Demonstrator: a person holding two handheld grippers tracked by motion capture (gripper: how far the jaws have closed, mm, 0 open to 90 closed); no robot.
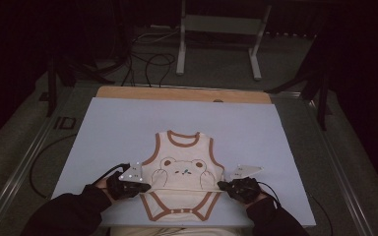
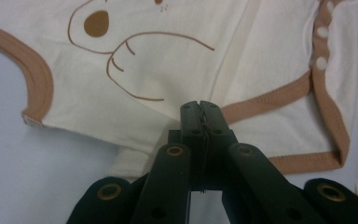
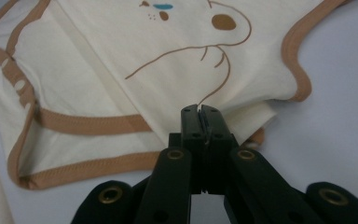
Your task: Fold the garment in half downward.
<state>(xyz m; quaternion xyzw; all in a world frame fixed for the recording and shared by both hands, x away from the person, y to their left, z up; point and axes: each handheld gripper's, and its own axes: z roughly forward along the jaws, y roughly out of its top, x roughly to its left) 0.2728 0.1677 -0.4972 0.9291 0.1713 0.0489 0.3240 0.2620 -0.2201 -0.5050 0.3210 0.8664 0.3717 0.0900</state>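
Observation:
A cream baby bodysuit with brown trim and a bear print lies flat on the pale blue table cover, neck away from me. My left gripper is at its left side seam and my right gripper at its right side seam, both just below the armholes. A taut crease runs across the cloth between them. In the left gripper view the jaws are closed, with a fold of the bodysuit pinched at their tips. In the right gripper view the jaws pinch the bodysuit the same way.
The snap-buttoned crotch flap lies toward me, near the table's front edge. More cream cloth shows at that edge. A wooden strip borders the far side. Beyond it are a white stand and cables on the floor.

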